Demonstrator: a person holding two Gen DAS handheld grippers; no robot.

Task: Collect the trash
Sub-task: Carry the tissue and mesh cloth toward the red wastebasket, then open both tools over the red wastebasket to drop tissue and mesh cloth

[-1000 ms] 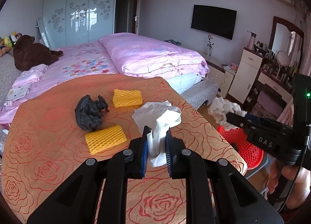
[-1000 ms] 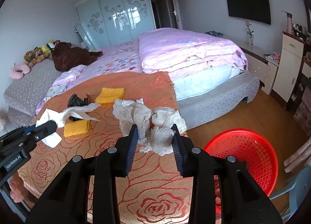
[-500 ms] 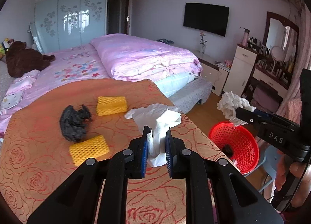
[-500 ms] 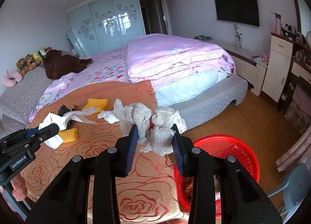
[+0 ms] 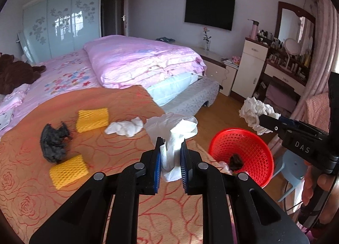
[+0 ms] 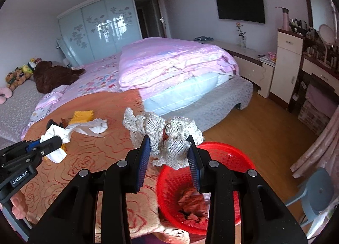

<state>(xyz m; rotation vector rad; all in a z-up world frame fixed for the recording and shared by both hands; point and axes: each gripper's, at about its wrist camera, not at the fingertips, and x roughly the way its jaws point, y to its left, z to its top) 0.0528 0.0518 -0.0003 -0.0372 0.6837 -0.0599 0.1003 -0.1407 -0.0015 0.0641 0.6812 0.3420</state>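
My left gripper [image 5: 170,152] is shut on a crumpled white tissue [image 5: 172,131] and holds it above the orange rose-pattern cloth, near its right edge. My right gripper [image 6: 168,150] is shut on a wad of white mesh netting [image 6: 163,130] and holds it over the rim of the red basket [image 6: 239,159]; that wad also shows in the left wrist view [image 5: 252,113], above the red basket [image 5: 247,144]. On the cloth lie two yellow mesh pads [image 5: 92,116] [image 5: 68,172], a black crumpled bag [image 5: 54,142] and a small white tissue [image 5: 125,128].
The basket holds brownish scraps [image 6: 190,201] and stands on the wooden floor beside the cloth-covered table [image 5: 42,191]. A pale blue stool [image 6: 317,193] stands right of it. A bed with a pink quilt [image 5: 137,61] lies behind, a dresser [image 5: 250,66] at the right.
Both grippers have moved right towards the basket with their loads. The right gripper's netting now hangs over the basket rim. A small white tissue on the cloth has come into view.
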